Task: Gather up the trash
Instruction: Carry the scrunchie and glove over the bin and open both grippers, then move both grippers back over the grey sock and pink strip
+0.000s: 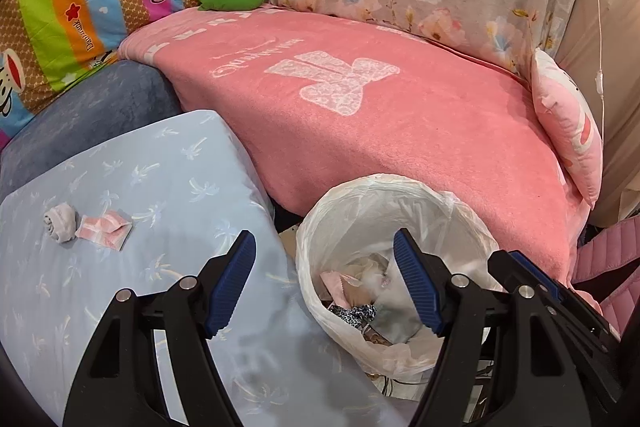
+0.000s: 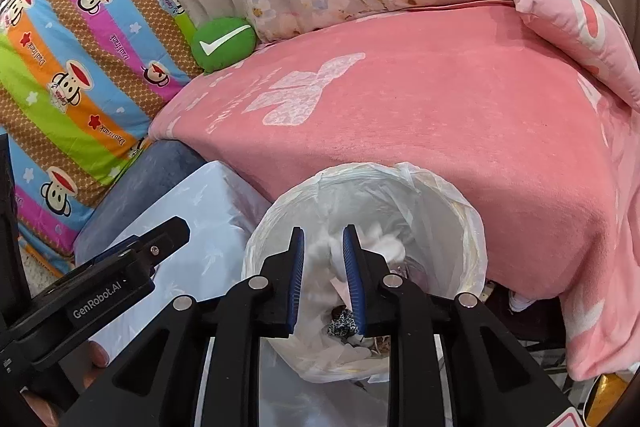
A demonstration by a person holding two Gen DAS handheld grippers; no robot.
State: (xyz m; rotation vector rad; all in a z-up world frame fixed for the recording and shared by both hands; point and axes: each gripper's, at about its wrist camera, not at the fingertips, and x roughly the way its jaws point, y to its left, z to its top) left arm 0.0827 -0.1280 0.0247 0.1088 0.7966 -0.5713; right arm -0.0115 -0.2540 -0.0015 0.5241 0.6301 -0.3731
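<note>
Inside the trash bin (image 1: pixel 384 227), lined with a thin white bag, the scraps are a jumble and hard to tell apart. A blurry white tissue (image 2: pixel 384 241) sits above the bin, just past the right gripper (image 2: pixel 323 277); its jaws stand a little apart with nothing pressed between them. The left gripper (image 1: pixel 326 283) is wide open and empty over the bin's rim. Only the left view shows a pink wrapper (image 1: pixel 103 229) and a grey wad (image 1: pixel 60 225) on the blue cushion (image 1: pixel 160 163), well left of the jaws.
</note>
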